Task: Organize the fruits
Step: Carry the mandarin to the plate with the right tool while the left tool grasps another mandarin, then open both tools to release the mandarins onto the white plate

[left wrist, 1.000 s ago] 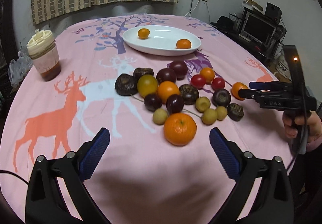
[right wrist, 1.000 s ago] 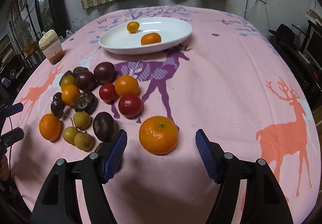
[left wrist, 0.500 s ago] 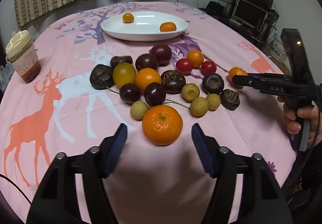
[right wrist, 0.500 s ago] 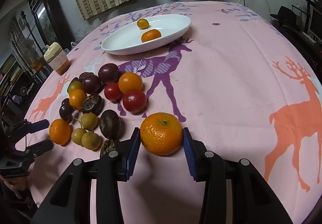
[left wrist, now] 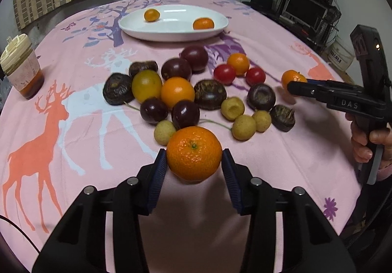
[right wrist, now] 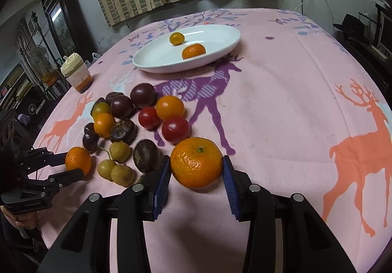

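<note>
At the left edge of my counter (left wrist: 73,175), under its pink deer-print cloth, a lidded cup (left wrist: 20,67) of dark liquid stands well apart from the fruit. My left gripper (left wrist: 194,167) has its blue-padded jaws clamped on a large tangerine (left wrist: 194,153) at the near edge of the heap, just in front of a pale longan (left wrist: 164,135) and a dark plum (left wrist: 185,114). The heap (left wrist: 196,91) spreads across the middle of the cloth: dark plums, brown rough-skinned fruits, yellow and orange rounds, red tomatoes and more small longans, many touching. Beyond it a white oval plate (left wrist: 220,28) holds two small oranges (left wrist: 152,15), one at its left side and one toward its right, apart from each other. To the right, my right gripper (right wrist: 196,176) has its jaws clamped on a second large tangerine (right wrist: 196,162), which sits beside a red tomato (right wrist: 176,129) at the heap's right end. My right hand (left wrist: 367,143) wraps that gripper's handle at the frame's far right.
</note>
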Demonstrator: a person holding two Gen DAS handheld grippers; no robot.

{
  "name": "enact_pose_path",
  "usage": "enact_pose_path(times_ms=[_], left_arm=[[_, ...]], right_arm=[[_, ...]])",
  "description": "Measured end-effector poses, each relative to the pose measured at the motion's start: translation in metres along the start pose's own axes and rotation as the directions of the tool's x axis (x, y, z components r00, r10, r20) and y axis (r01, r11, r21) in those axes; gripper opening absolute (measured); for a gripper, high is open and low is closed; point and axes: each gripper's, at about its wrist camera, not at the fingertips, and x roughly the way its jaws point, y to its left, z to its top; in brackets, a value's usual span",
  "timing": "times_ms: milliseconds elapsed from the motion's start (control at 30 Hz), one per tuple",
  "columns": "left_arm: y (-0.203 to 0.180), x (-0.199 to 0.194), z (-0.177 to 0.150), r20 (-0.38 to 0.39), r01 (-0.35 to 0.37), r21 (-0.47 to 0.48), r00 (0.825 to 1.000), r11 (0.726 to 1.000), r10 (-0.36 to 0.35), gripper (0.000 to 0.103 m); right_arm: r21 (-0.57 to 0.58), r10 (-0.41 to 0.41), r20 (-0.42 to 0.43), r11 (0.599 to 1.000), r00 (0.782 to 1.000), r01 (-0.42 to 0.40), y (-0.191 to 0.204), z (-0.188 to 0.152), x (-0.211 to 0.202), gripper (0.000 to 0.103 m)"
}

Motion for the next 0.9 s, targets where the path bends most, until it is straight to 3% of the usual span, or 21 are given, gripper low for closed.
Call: enact_pose_path(times_ms=[167, 267, 400, 533, 633, 733, 767, 800, 900], left_arm=[[0.016, -0.016, 0.036, 0.064, 0.05, -0.029, 0.997, 0.998, -0.048, 0.045], [0.029, -0.013, 0.082, 0.099, 0.055, -0.047, 0.994, 0.997, -0.05, 0.045], [0.043, 0.019, 0.158, 0.128, 0.01, -0.058, 0.992, 0.998, -0.003, 0.045], [0.061, 0.073, 0.207, 0.072, 0.002, -0.088, 0.997, 0.996, 0.004, 0.045], [0.072, 0.108, 0.225, 0.011, -0.028, -0.114, 0.999, 0.993, 0.03, 0.045], [0.076, 0.121, 0.229, -0.016, -0.005, -0.14, 1.0, 0.99, 0.003, 0.046], [0.079, 0.124, 0.229, -0.025, 0.005, -0.166, 1.0, 0.986, -0.01, 0.05], [0.082, 0.123, 0.229, -0.017, 0.02, -0.189, 1.0, 0.982, -0.024, 0.058], [0.084, 0.106, 0.224, 0.018, 0.017, -0.211, 1.0, 0.977, -0.013, 0.066]], right_arm=[[-0.012, 0.035, 0.076, 0.999, 0.996, -0.035, 0.012, 0.032, -0.004, 0.043], [0.003, 0.048, 0.157, 0.999, 0.986, -0.049, 0.016, 0.069, 0.002, 0.043], [-0.004, 0.02, 0.226, 1.0, 0.974, -0.02, 0.022, 0.119, 0.029, 0.043], [-0.008, -0.01, 0.201, 1.0, 0.98, 0.012, 0.021, 0.159, 0.075, 0.043], [-0.009, -0.032, 0.169, 0.999, 0.985, 0.034, 0.015, 0.174, 0.104, 0.043], [0.0, -0.006, 0.136, 1.0, 0.991, 0.006, 0.008, 0.179, 0.12, 0.044], [-0.003, -0.01, 0.133, 1.0, 0.991, 0.011, 0.008, 0.178, 0.12, 0.046], [-0.006, -0.01, 0.13, 1.0, 0.991, 0.01, 0.009, 0.177, 0.12, 0.057], [-0.011, 0.002, 0.154, 1.0, 0.988, 0.0, 0.013, 0.172, 0.104, 0.061]])
